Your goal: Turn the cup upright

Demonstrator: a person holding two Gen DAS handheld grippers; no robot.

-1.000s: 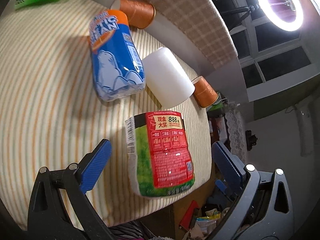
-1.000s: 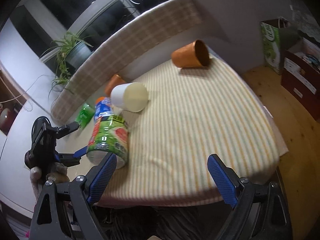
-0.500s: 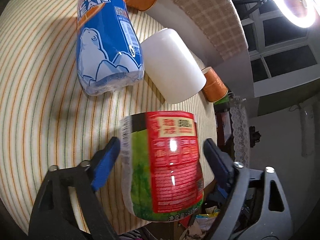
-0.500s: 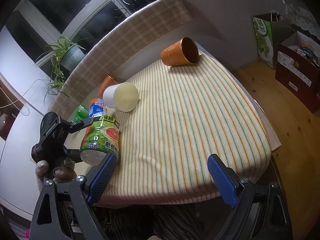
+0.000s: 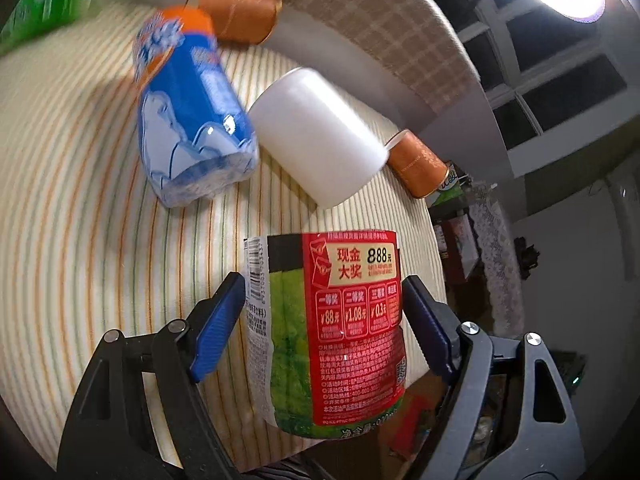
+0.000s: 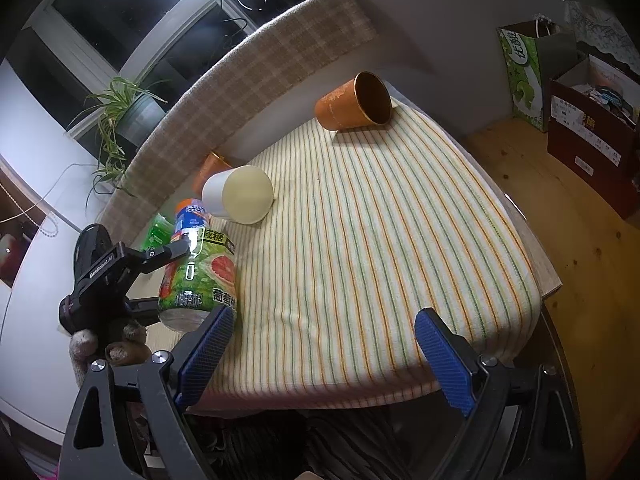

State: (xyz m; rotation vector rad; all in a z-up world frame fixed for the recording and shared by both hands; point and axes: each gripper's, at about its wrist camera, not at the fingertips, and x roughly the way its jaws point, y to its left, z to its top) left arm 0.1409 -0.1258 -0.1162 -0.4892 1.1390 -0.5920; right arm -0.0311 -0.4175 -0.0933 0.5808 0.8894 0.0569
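Note:
My left gripper (image 5: 324,320) is shut on a green and red labelled bottle (image 5: 332,320), its blue pads on both sides; in the right wrist view the bottle (image 6: 200,272) is tilted at the near left edge of the striped cloth (image 6: 380,240). A white cup (image 5: 320,136) lies on its side, as does an orange cup (image 6: 354,102) at the far edge, mouth toward me. A second orange cup (image 5: 236,14) lies near the backrest. My right gripper (image 6: 324,360) is open and empty above the cloth's near edge.
A blue bottle (image 5: 188,108) lies beside the white cup. A green packet (image 5: 44,4) lies at the far left. A checked backrest (image 6: 260,64) borders the cloth. Boxes (image 6: 588,120) stand on the wooden floor at right. A plant (image 6: 120,112) is by the window.
My left gripper moved in around the green and red bottle and closed on it; the bottle has lifted and tilted. My right gripper stays open.

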